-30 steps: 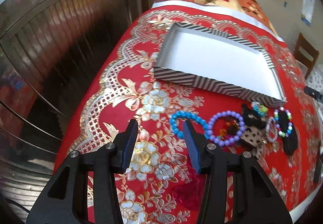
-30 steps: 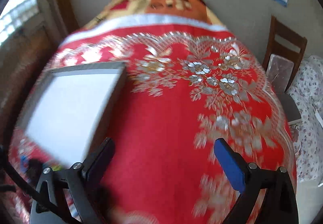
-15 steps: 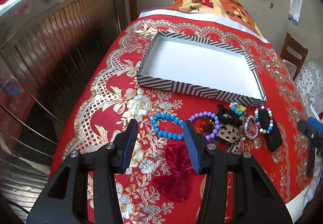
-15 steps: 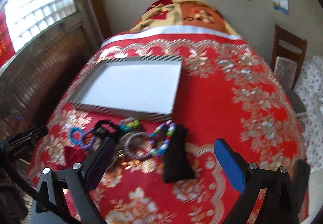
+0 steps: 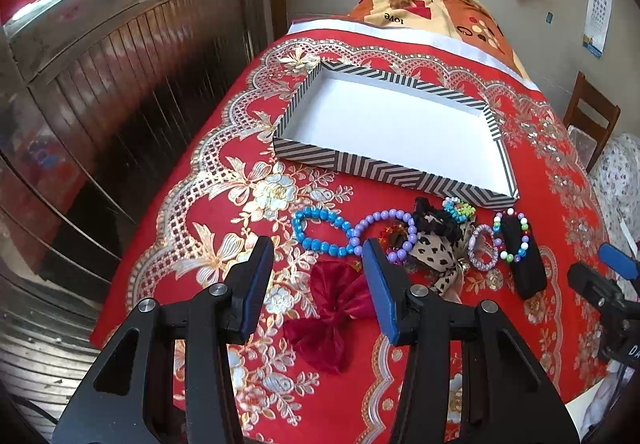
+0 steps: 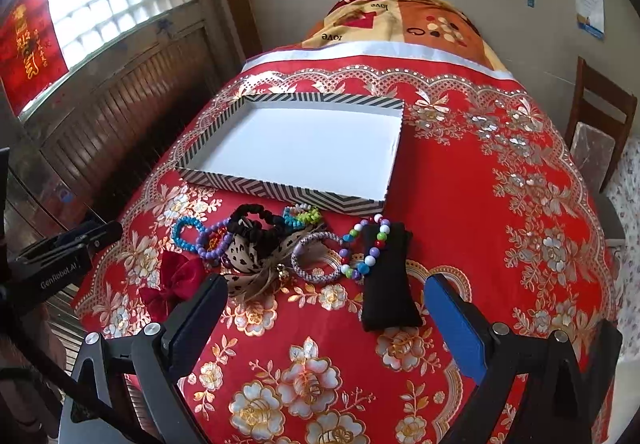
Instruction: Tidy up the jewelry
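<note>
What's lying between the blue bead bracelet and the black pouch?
Between blue bracelet and black pouch: purple bracelet, black scrunchie, leopard bow; left wrist view.

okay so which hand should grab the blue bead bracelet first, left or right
Left. The open left gripper hangs just short of the blue bracelet, while the right gripper faces the black pouch at the other end.

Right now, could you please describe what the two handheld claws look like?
Both are black plastic frames with silver screws. The left claw and right claw each have flat blue pads inside their fingers. White "GenRobot.AI" lettering marks the left body.
</note>
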{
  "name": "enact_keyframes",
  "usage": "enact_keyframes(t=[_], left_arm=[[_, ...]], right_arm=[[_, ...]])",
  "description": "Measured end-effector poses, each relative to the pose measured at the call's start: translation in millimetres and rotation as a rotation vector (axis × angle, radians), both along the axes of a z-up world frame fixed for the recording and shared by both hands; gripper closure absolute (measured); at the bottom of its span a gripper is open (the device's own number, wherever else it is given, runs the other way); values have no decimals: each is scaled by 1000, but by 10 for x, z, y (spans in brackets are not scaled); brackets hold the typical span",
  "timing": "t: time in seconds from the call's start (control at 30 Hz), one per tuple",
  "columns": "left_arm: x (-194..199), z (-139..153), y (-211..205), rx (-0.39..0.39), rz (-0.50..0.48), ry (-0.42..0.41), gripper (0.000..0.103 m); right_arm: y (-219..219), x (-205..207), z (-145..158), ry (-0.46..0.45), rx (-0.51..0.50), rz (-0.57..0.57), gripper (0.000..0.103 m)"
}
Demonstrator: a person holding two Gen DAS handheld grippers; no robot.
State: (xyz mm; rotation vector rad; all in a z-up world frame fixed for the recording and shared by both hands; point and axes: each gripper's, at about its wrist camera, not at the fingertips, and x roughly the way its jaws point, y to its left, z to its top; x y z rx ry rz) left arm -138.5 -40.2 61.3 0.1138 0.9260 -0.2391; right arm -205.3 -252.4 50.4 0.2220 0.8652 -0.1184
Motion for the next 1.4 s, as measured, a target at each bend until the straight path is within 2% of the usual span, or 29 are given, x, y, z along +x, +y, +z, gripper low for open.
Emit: enact_keyframes(t=[0.23,0.43,0.63,0.77,0.9,1.4], left_arm=[[382,-103,-88,-18,-42,9,57],[593,-137,-163,-10,-55,18,57],[444,-116,-132,-17,-7,16,57],[282,-97,-88,-25,22,26,57],[135,-50,-53,-31,44,8,57],[-165,69,49,-36,35,-37,57]], right_arm=[[-32,301,-54,-10,26,-41,5],[0,493,-85,-6,-1,-37,5],[-5,426,-76,2,10,1,5],[57,351,-29,5,-32,29,5],[115,230,13,-7,-23,37,5],[292,19,97,-59,-37,62,5]])
